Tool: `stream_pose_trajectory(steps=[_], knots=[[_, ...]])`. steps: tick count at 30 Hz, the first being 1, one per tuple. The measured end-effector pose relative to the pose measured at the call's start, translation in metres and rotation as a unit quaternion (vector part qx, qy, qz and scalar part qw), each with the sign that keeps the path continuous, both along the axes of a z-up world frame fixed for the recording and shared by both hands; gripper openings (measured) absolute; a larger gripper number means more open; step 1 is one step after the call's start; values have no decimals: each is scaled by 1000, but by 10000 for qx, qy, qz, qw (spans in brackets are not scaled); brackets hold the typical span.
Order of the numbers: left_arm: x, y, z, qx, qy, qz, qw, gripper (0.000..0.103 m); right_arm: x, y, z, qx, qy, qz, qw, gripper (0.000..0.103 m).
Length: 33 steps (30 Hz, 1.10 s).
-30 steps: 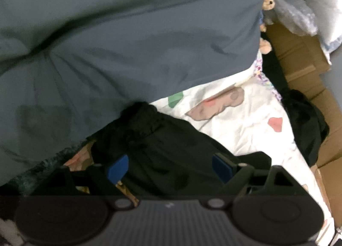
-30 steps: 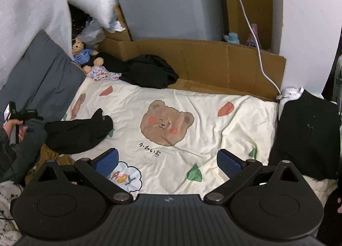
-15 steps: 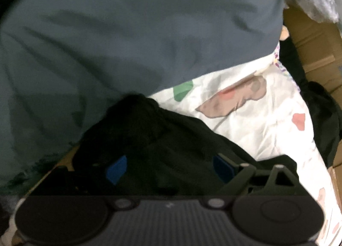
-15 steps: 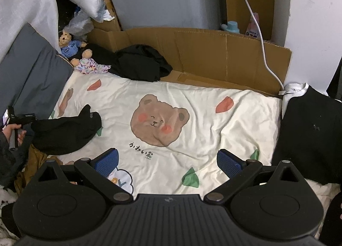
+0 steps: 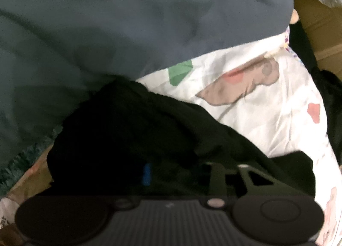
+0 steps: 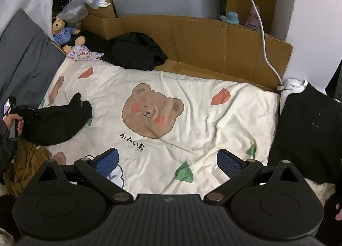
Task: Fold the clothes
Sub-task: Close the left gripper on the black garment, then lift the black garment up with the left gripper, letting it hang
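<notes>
Black garment (image 6: 57, 123) lies crumpled at left edge of the bear-print sheet (image 6: 192, 117), beside the grey pillow (image 6: 23, 60). Left gripper (image 5: 177, 173) is buried in the dark cloth, blurred; one blue pad shows, grip state unclear. Right gripper (image 6: 167, 161) hovers lower centre above the sheet, fingers spread, empty.

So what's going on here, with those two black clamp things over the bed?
A person is starting to fold clothes with two handheld grippers. The left gripper is down in a crumpled black garment at the edge of the bear-print sheet; its grip is too dark to judge. The right gripper hangs open, holding nothing.
</notes>
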State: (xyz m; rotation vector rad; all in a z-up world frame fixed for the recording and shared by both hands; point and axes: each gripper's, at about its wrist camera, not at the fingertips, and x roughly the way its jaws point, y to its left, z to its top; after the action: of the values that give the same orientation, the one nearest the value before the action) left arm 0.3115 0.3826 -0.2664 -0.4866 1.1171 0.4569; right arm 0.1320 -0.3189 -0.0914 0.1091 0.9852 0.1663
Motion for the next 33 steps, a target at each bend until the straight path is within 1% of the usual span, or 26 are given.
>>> stream_pose_trajectory(steps=[1,2,9,11,16,18,19,21,25,26,27,28,33], knots=[[-2,-1,4,47,9,-53,10000,11,0,-1,0,1,-7,-10,10000,101],[-5,-2,9,55,-23,-80,9999,8,0,-2,1,3,-24,-10,10000,101],[-30,-12,50,218,-192,-269,9992,7,-2,-3,9,6,-166,18,9999,101],[-38,-14,63,188,-302,-252,9990,6,-1,-3,12,12,-225,55,9997,101],[-61,-28,116,99,-627,-416,9971,6,-1,4,28,99,-429,198,9988,101],[-69,-32,130,107,-740,-478,9961,6,-3,7,34,136,-500,250,9983,101],[-74,-38,141,140,-789,-553,9952,6,-4,9,37,149,-543,278,9980,101],[-83,-46,162,79,-919,-657,9936,6,-7,11,45,181,-653,323,9972,101],[-89,-58,194,66,-1138,-872,9896,5,-13,11,63,284,-919,346,9948,101],[-85,-64,194,67,-1176,-906,9889,5,-14,10,65,306,-946,335,9945,101],[-84,-75,209,71,-1276,-1005,9867,5,-15,9,70,362,-998,306,9939,101],[-75,-82,216,79,-1325,-1062,9854,5,-17,8,74,404,-1036,284,9934,101],[-81,-122,251,22,-1645,-1498,9749,5,-23,1,80,504,-1100,240,9924,101]])
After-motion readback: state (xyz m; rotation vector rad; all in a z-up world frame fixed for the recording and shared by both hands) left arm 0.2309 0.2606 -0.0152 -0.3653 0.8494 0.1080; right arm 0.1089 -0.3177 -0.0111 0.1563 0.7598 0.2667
